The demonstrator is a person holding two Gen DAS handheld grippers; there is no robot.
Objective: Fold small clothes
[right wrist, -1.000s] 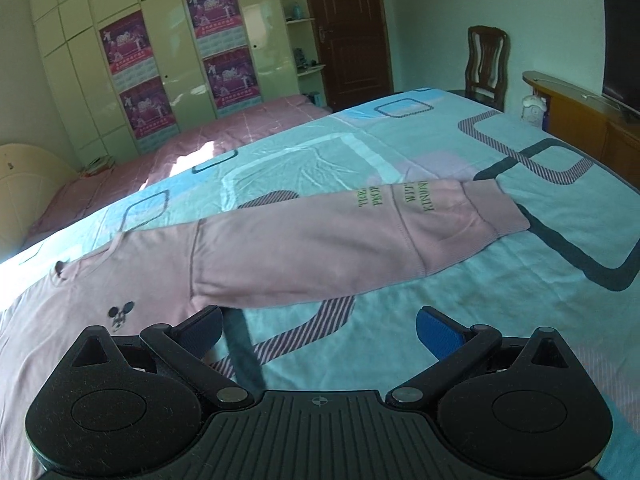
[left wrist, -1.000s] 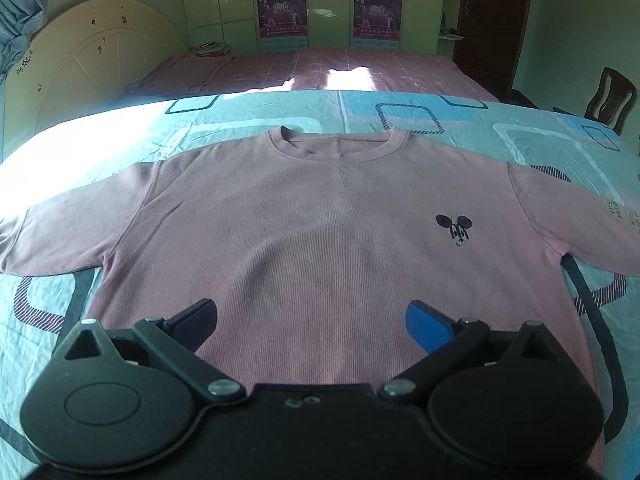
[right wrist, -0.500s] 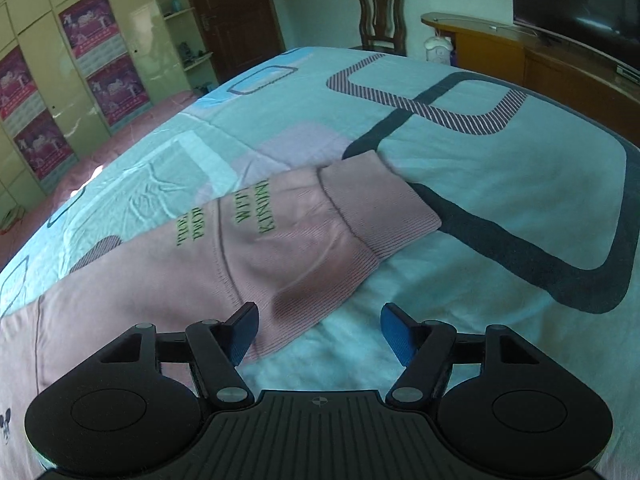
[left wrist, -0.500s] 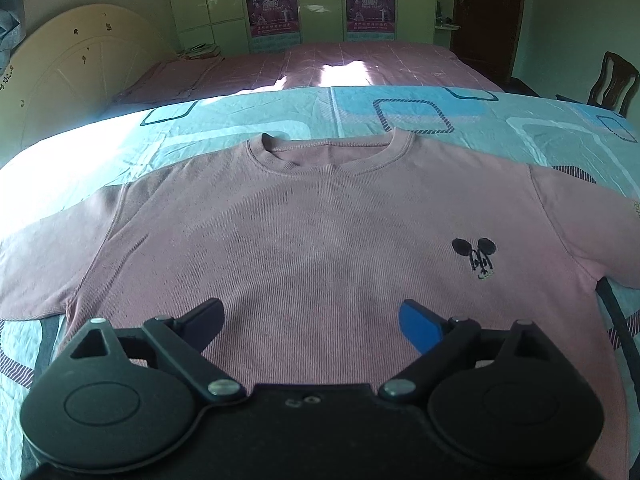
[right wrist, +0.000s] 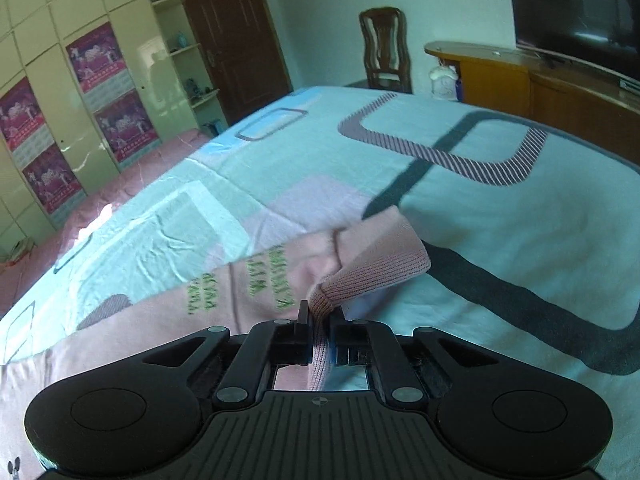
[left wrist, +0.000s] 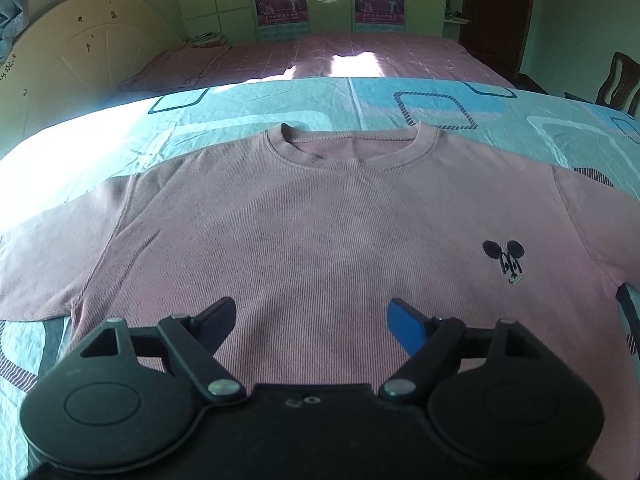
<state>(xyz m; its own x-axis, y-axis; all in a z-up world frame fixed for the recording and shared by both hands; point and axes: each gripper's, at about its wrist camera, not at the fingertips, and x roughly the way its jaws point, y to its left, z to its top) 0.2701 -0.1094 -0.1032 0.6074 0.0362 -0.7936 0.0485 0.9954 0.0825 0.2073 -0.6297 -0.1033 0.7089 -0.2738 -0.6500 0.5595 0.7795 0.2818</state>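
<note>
Sleeve-folding begins: right gripper (right wrist: 319, 320) clamps the pink sweatshirt's (left wrist: 320, 232) cuff (right wrist: 372, 264); left gripper (left wrist: 310, 320) hovers agape over the hem. Next, probably carry the cuff left across the chest.

Harsh window glare on the bedspread (left wrist: 80, 140), dim greenish room, fisheye-bent edges, slight softness.

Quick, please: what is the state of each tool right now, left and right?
Left tool: open, empty, above the pink shirt.
Right tool: closed on the shirt's sleeve cuff.
</note>
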